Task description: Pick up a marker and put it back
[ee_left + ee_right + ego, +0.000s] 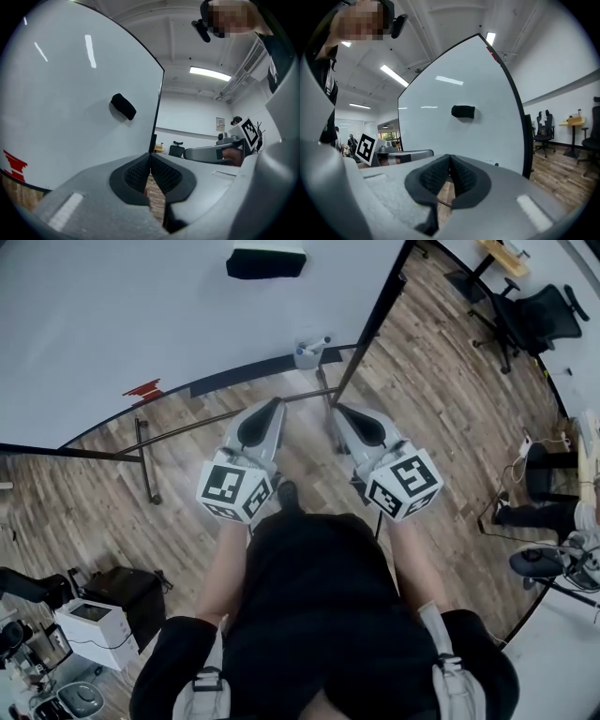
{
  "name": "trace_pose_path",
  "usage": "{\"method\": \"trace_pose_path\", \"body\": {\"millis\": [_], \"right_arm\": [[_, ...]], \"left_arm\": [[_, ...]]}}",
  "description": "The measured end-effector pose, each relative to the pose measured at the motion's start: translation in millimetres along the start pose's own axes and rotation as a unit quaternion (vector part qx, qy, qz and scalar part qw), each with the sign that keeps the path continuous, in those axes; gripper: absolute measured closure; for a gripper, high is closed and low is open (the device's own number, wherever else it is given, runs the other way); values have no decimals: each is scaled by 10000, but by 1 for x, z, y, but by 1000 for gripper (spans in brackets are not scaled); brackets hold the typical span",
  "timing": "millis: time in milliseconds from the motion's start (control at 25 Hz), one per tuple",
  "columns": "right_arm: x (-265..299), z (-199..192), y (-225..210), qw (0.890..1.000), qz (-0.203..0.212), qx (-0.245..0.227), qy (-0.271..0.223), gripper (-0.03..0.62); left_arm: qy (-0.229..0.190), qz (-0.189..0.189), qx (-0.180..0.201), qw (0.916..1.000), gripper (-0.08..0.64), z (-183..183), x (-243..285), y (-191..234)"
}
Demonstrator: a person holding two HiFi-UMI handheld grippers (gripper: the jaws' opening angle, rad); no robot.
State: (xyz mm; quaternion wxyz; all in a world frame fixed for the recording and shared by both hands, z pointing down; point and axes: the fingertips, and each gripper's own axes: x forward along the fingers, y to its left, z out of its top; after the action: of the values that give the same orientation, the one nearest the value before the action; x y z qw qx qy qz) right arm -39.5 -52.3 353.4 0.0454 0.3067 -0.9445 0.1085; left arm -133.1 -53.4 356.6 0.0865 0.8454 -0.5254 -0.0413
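A marker (pixel 320 340) sticks out of a small holder (pixel 305 355) at the whiteboard's (pixel 122 315) lower edge. A black eraser (pixel 266 261) clings higher on the board, also seen as the eraser (pixel 123 106) and the eraser (pixel 463 111) in the gripper views. My left gripper (pixel 274 408) and right gripper (pixel 338 412) are held side by side, pointing at the board, well short of the holder. The left gripper (pixel 150 157) is shut with nothing in it. The right gripper (pixel 449 158) is likewise shut and empty.
The whiteboard stands on a metal frame with legs (pixel 145 460) over a wood floor. Office chairs (pixel 539 313) stand at the far right. A black case (pixel 131 592) and a white device (pixel 92 624) sit at the lower left. A red mark (pixel 142 389) is on the board's lower edge.
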Motion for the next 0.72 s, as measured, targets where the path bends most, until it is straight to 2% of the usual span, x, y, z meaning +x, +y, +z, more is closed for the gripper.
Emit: {"method": "trace_pose_path", "body": {"millis": [240, 440, 720], "right_arm": [[27, -3, -9, 9991, -389, 154, -63, 590], [27, -8, -21, 9972, -694, 271, -17, 589], [26, -14, -40, 9951, -909, 376, 44, 589]], "left_arm": [[228, -369, -45, 9990, 525, -11, 23, 28], [488, -579, -101, 9971, 511, -29, 44, 34], [736, -536, 28, 9958, 483, -49, 74, 48]]}}
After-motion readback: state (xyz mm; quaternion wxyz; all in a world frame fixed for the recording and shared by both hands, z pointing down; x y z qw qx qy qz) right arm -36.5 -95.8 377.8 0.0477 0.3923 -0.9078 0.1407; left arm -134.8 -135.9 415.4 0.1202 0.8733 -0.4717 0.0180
